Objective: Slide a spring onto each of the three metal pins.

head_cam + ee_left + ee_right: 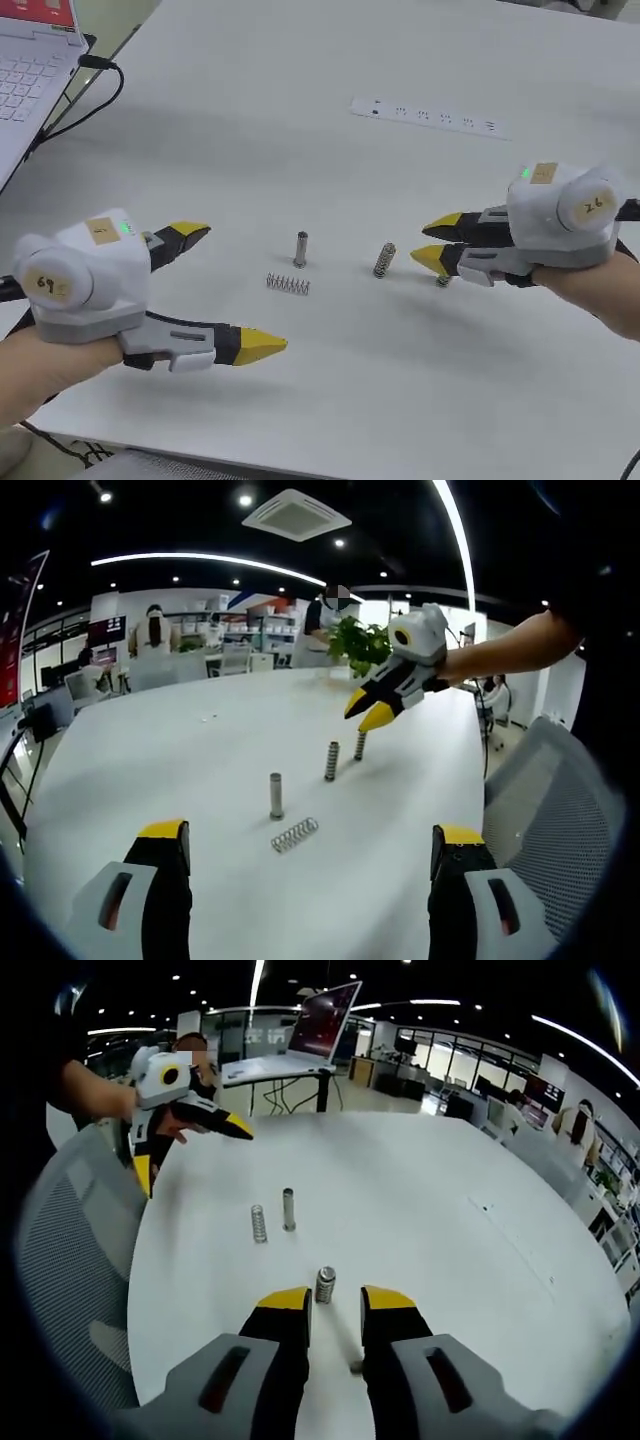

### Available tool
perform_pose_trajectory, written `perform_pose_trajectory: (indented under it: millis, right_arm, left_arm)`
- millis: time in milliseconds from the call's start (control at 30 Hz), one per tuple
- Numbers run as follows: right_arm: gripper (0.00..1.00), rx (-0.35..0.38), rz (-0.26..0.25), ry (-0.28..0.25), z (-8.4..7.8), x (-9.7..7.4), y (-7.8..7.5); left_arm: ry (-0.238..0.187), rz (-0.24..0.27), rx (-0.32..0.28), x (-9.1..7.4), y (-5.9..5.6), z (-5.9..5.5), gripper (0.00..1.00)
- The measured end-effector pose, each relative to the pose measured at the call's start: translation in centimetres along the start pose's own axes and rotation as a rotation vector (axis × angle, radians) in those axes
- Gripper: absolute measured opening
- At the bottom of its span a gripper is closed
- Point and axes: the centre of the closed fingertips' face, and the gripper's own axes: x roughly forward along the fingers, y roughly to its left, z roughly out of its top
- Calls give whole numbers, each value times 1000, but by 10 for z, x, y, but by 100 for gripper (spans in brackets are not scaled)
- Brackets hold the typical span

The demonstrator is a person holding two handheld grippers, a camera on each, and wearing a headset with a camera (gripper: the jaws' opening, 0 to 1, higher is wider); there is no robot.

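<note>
A bare metal pin stands upright mid-table. A loose spring lies flat just in front of it. To its right stands a second pin with a spring on it. A third pin stands under the right gripper's tips, too small to tell whether it carries a spring. My left gripper hovers left of the loose spring, jaws wide open and empty. My right gripper is open, narrowly, holding nothing, pointing at the sprung pin.
A white laptop with a black cable sits at the table's far left corner. A white power strip lies at the back. A grey mesh chair stands by the near edge. People sit at distant desks.
</note>
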Motion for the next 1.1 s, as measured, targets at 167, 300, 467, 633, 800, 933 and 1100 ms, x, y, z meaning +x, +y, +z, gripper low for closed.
perform_pose_trajectory:
  millis: [167, 300, 467, 633, 800, 933, 1100]
  right_arm:
    - [17, -31, 2, -13, 5, -6, 9]
    - [17, -31, 20, -25, 7, -6, 19]
    - [17, -17, 39, -23, 3, -3, 26]
    - [16, -7, 56, -18, -1, 1, 32]
    - [16, -8, 75, -16, -1, 7, 38]
    - [16, -20, 91, -13, 1, 13, 43]
    - [16, -50, 121, -24, 12, 23, 53]
  left_arm:
    - [1, -1, 2, 0, 0, 1, 98]
    - [1, 2, 0, -1, 1, 1, 98]
    - [2, -1, -1, -1, 1, 1, 98]
    - [5, -3, -4, -2, 1, 0, 98]
    - [8, -4, -2, -2, 2, -1, 98]
    - [10, -7, -2, -2, 2, -2, 98]
    - [11, -9, 1, -1, 1, -3, 98]
